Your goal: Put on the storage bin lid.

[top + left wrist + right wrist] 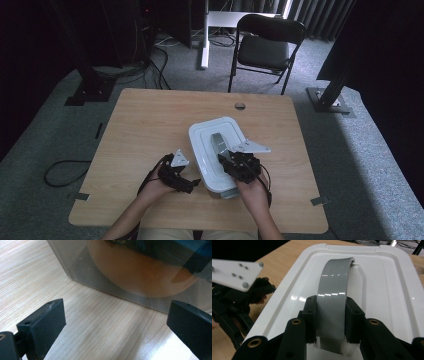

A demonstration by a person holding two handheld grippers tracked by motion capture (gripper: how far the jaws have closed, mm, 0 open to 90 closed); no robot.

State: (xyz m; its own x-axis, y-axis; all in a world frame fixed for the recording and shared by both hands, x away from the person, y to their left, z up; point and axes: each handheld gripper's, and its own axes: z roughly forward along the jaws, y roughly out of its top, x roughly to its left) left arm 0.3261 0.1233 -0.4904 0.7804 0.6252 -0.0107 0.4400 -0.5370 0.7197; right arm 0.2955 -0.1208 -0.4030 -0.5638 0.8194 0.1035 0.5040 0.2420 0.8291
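Storage box (pixel 212 145) with white lid (pixel 384 282) and grey handle (pixel 332 302), standing near the middle of the worktop (pixel 145 125), slightly toward your side; your right gripper (pixel 330 315) has its fingers (pixel 310 315) clenched on the near end of the handle, one pad on each edge of the grey strap, while the far end of the strap arches up and over to its hinge on the lid; your left gripper (pixel 115 322) rests on the worktop just beside the box's left wall (pixel 75 265), its fingers (pixel 47 320) released and spread wide, nothing between them, the translucent wall ahead showing an orange shape inside that is too blurred to name; the step in hand appears to be raising the box or its lid by the handle; to do it well, keep the right grip square across the strap so that it does not slide along the glossy plastic; lift straight up rather than toward yourself, since a pull at one end of the handle would likely tilt the box; bring the left fingers against the wall to steady the base should only the lid be meant to come away; whether the lid is latched cannot be told from here, so begin the lift gently.
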